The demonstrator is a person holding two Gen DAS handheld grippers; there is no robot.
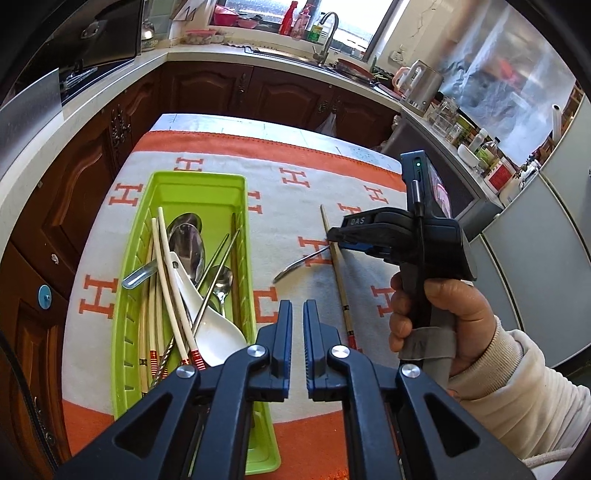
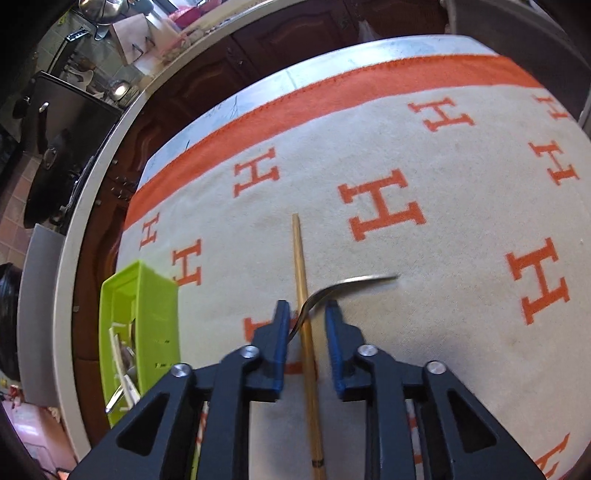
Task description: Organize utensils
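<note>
A lime-green tray (image 1: 236, 192) on the left of the table holds several chopsticks, metal spoons and a white ceramic spoon (image 1: 207, 314). A wooden chopstick (image 1: 338, 266) and a curved metal utensil (image 1: 299, 264) lie on the cloth to its right. My right gripper (image 2: 308, 310) is open, low over the cloth, its jaws on either side of the chopstick (image 2: 304, 306) and the metal utensil (image 2: 343, 286). It also shows in the left wrist view (image 1: 334, 236). My left gripper (image 1: 297, 308) is nearly closed and empty, above the tray's near right side.
The table carries a white cloth (image 1: 295, 206) with orange H marks and an orange border. Dark wood cabinets (image 1: 221, 88) and a counter with a sink tap (image 1: 327, 33) lie beyond. A kettle (image 1: 421, 86) and bottles stand at the right.
</note>
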